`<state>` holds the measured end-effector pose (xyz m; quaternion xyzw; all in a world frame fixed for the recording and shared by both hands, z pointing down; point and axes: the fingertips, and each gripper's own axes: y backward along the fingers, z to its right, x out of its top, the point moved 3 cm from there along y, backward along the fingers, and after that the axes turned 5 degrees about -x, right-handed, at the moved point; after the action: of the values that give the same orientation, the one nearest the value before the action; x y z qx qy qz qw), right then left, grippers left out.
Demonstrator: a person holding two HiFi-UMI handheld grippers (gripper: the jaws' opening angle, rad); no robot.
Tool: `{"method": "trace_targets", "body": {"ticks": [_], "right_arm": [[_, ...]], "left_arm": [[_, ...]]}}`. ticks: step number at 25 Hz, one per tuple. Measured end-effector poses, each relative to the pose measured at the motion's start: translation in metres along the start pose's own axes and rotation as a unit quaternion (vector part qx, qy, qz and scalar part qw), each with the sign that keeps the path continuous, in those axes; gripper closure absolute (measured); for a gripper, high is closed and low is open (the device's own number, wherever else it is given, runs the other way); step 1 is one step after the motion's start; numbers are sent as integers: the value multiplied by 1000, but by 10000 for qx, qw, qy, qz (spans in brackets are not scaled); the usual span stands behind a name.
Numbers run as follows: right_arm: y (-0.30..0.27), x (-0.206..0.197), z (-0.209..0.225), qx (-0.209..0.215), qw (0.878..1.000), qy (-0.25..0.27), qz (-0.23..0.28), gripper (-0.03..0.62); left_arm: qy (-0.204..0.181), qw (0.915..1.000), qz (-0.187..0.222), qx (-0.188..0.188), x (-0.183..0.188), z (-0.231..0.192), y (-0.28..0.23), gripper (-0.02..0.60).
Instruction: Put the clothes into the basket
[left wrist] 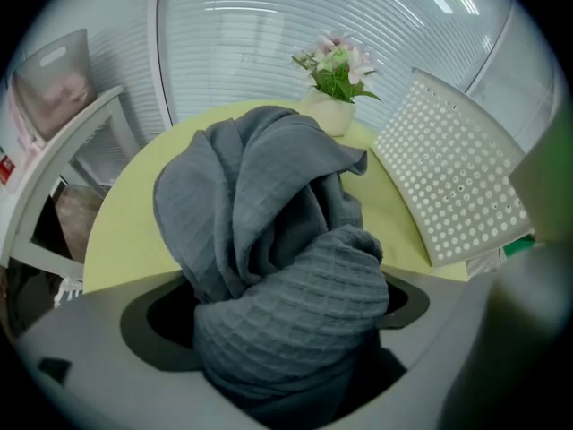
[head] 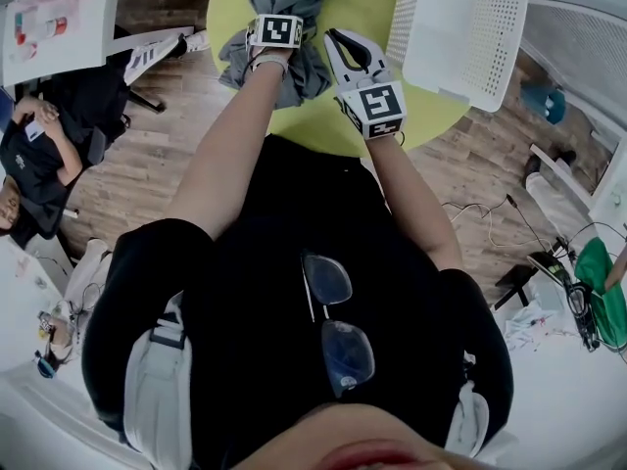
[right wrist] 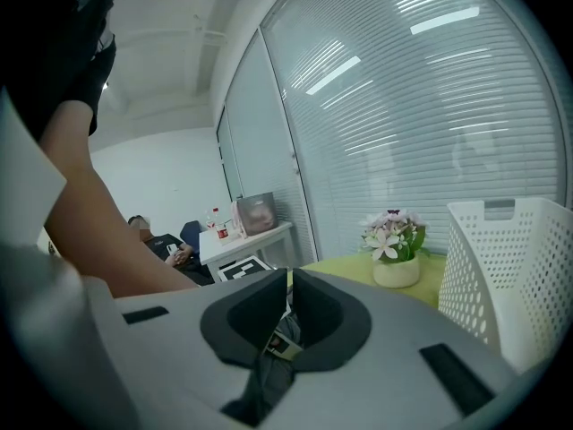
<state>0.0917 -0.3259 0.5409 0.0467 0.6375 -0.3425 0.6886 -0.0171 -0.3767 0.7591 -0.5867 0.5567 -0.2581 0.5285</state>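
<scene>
A crumpled grey cloth [head: 294, 62] lies on the round yellow-green table [head: 367, 3]. In the left gripper view the cloth [left wrist: 269, 240] bulges up between the widely spread jaws of my left gripper [left wrist: 282, 310], with dark gaps showing at both sides. My right gripper [right wrist: 288, 285] is shut on a thin fold of the same cloth that carries a small label [right wrist: 285, 346]. In the head view the right gripper [head: 343, 45] sits just right of the pile. The white perforated basket [head: 460, 27] stands tilted at the table's right side, to the right of both grippers.
A small white pot of flowers [left wrist: 333, 106] stands at the table's far edge. A person [head: 29, 160] sits at the left near a white desk [head: 59, 18]. Cables [head: 509, 213] trail over the wooden floor at the right.
</scene>
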Motion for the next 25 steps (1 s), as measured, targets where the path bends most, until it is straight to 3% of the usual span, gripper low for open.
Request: {"method": "trace_targets", "body": {"ticks": [7, 11, 18, 23, 25], "right_arm": [[13, 5, -3, -56, 10000, 44, 20, 568], [28, 9, -1, -214, 9997, -24, 119, 568], [42, 21, 7, -434, 9986, 30, 293, 568], [55, 28, 6, -583, 9976, 30, 366, 568], [61, 34, 5, -651, 9969, 48, 429, 568]], "left_arm": [[-120, 9996, 19, 252, -7, -6, -6, 72], [-828, 9966, -3, -4, -2, 10, 20, 195], [-2349, 9717, 126, -222, 19, 46, 76, 210], [-3102, 9493, 373, -333, 54, 77, 125, 210], [-3242, 9441, 378, -474, 61, 90, 137, 210]]}}
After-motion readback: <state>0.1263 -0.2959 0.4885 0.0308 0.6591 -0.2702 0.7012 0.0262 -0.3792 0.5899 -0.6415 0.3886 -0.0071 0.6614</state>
